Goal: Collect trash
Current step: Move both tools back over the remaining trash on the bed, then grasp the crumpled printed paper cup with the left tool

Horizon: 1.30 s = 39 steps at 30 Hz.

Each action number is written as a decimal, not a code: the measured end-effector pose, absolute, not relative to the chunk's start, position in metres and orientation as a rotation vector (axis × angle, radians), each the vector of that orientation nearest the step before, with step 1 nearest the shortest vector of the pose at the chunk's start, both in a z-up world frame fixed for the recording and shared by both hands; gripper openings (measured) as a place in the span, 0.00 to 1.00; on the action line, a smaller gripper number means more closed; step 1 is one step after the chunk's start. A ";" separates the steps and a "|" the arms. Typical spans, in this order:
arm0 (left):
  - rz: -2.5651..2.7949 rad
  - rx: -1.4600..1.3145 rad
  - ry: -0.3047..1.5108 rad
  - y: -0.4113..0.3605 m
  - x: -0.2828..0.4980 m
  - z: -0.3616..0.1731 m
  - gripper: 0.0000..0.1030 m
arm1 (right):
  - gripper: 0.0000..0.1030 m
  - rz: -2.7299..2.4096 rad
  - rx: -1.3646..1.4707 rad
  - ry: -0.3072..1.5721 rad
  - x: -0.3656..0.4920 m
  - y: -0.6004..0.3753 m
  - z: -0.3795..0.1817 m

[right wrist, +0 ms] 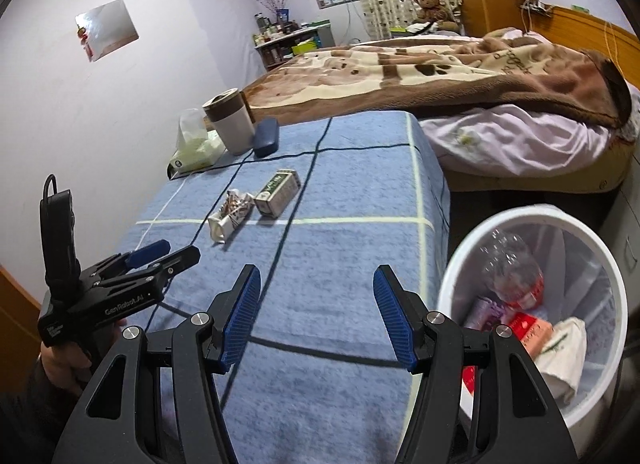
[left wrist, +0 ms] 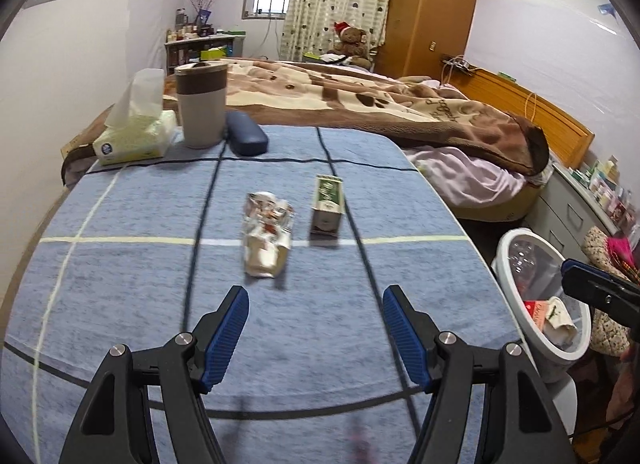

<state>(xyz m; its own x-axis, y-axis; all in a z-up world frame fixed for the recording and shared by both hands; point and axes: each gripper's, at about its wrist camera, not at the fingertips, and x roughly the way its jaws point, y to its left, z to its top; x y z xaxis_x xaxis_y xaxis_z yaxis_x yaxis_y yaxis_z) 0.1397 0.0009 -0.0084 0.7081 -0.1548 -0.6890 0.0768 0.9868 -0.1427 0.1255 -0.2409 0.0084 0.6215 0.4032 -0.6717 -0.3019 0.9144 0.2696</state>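
Observation:
A crumpled white wrapper (left wrist: 267, 234) (right wrist: 231, 216) lies on the blue cloth-covered table (left wrist: 120, 264) (right wrist: 352, 248). A small green and white carton (left wrist: 328, 204) (right wrist: 278, 192) lies just right of it. My left gripper (left wrist: 316, 334) is open and empty, a short way in front of the wrapper; it also shows at the left of the right wrist view (right wrist: 168, 256). My right gripper (right wrist: 316, 316) is open and empty above the table's right side, next to a white bin (right wrist: 460, 264) (left wrist: 504, 248) that holds a plastic bottle (right wrist: 516, 268), a red pack and paper.
At the table's far end stand a tissue pack (left wrist: 134, 138) (right wrist: 196, 152), a grey lidded cup (left wrist: 201, 104) (right wrist: 232, 120) and a dark blue glasses case (left wrist: 246, 132) (right wrist: 266, 136). A bed with a brown blanket (left wrist: 380, 104) (right wrist: 440, 72) lies beyond. Drawers (left wrist: 576, 204) stand right of the bin.

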 end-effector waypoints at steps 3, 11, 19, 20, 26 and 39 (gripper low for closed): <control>-0.115 -0.108 0.772 0.010 0.147 -0.007 0.67 | 0.59 0.409 0.128 0.802 0.131 -0.234 0.010; -0.103 -0.101 0.791 0.023 0.177 -0.017 0.67 | 0.59 0.414 0.110 0.815 0.146 -0.220 0.008; -0.112 -0.105 0.847 0.028 0.216 -0.047 0.67 | 0.59 0.402 0.099 0.842 0.167 -0.210 0.000; -0.112 -0.104 0.851 0.028 0.219 -0.050 0.65 | 0.59 0.400 0.097 0.845 0.170 -0.208 -0.001; -0.117 -0.098 0.867 0.029 0.231 -0.065 0.40 | 0.59 0.398 0.083 0.870 0.186 -0.195 -0.010; -0.078 -0.183 0.799 0.053 0.223 -0.059 0.37 | 0.59 0.414 0.039 0.899 0.215 -0.164 -0.023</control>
